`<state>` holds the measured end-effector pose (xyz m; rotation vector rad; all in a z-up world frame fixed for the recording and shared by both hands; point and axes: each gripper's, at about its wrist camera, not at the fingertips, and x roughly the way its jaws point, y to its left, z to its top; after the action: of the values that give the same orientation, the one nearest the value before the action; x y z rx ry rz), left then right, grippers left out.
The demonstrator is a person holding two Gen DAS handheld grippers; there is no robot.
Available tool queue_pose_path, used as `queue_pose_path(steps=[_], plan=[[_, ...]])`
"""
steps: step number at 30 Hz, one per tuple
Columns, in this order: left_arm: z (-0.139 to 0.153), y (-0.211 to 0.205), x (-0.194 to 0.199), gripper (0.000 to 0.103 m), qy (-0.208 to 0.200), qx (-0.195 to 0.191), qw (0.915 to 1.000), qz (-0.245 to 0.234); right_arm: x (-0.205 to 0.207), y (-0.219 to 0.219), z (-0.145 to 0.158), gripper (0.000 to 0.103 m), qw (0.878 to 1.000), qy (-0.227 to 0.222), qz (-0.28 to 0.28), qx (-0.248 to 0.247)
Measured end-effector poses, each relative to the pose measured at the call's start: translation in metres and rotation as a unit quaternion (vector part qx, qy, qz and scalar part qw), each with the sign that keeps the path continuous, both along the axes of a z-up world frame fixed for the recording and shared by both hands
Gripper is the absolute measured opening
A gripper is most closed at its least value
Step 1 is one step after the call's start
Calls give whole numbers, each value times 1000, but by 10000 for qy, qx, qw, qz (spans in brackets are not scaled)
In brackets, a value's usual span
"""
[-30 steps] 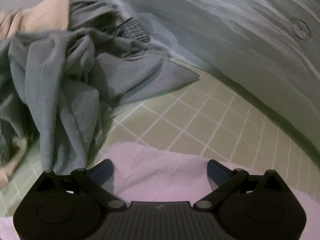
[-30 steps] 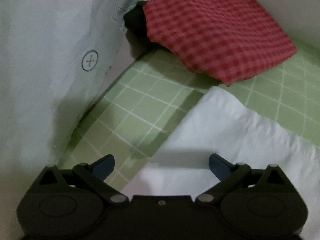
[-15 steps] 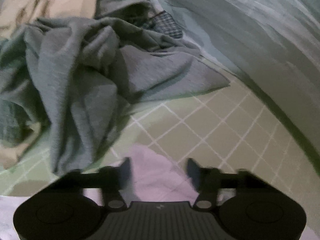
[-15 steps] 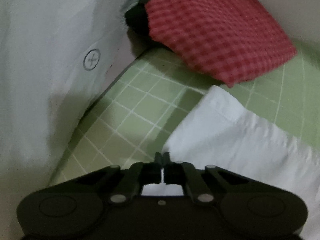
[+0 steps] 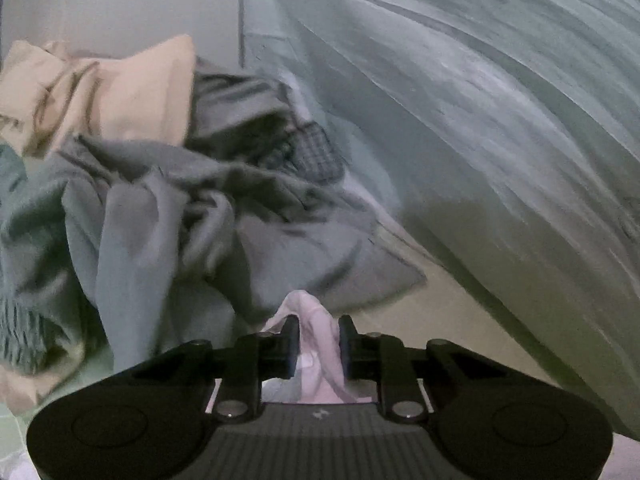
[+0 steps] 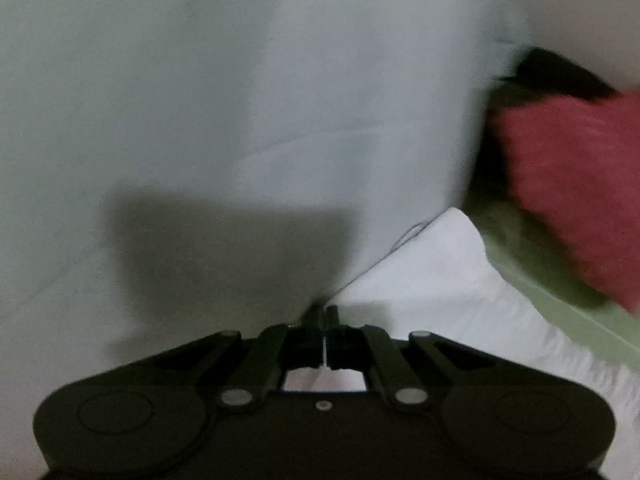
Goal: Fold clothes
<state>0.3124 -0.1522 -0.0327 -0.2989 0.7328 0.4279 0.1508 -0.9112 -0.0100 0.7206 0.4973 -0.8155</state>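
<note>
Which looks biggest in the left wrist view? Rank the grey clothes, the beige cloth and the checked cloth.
1. grey clothes
2. beige cloth
3. checked cloth, mostly buried, so its true size is unsure.

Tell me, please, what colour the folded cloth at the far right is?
Red cloth, apparently checked though blurred here; the right wrist view shows it best.

so colours: pale pink-white garment [image 5: 316, 320], grey pile of clothes [image 5: 192, 208] with a beige piece [image 5: 132, 88] and dark checked bit [image 5: 316, 148], red cloth [image 6: 580, 184], light green mat [image 6: 560, 304].
</note>
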Motion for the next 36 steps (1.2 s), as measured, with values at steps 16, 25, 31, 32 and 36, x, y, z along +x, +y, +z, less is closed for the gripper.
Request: queue_pose_path(steps=[16, 25, 31, 32, 36], plan=[[47, -43, -126, 85, -322, 639, 9862, -1492, -156, 140, -20, 91, 9466, 2103, 1773, -1680], [46, -62, -276, 86, 92, -4, 9810, -1938, -299, 165, -54, 92, 9486, 2351, 1734, -1215], [48, -90, -357, 86, 221, -171, 9787, -2032, -339, 148, -67, 92, 9590, 2222, 1565, -797], [49, -96, -370, 86, 211, -163, 9786, -2039, -343, 146, -69, 92, 9583, 2232, 1596, -795], [49, -114, -409, 86, 204, -147, 9804, -1954, -371, 149, -69, 81, 9611, 1961, 1848, -614]])
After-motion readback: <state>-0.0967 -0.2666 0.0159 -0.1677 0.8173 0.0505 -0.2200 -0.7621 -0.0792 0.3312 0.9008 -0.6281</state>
